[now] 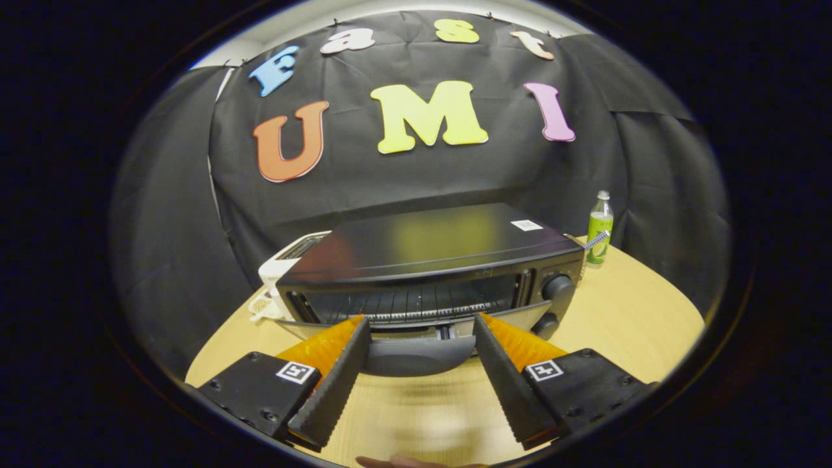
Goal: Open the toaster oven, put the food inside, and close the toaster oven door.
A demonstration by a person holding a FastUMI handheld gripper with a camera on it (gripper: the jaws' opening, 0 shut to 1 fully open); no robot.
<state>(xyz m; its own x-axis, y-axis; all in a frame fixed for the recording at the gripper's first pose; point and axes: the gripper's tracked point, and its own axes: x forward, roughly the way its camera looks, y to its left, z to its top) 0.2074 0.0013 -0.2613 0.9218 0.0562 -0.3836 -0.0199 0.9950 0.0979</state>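
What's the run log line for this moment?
hand-held gripper: open, around door handle | toaster oven: door down, no food visible inside

I saw the black toaster oven (429, 273) standing on the wooden table, its door (416, 335) lowered and its wire rack showing inside. Its grey door handle (419, 356) lay between my spread fingers, and two dark knobs sat on its right side.

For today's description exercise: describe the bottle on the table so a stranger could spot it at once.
Start at the black toaster oven in the middle of the round wooden table. Look past its knob side, toward the black cloth wall. There stands a small upright bottle: the only green thing on the table, with a pale cap.
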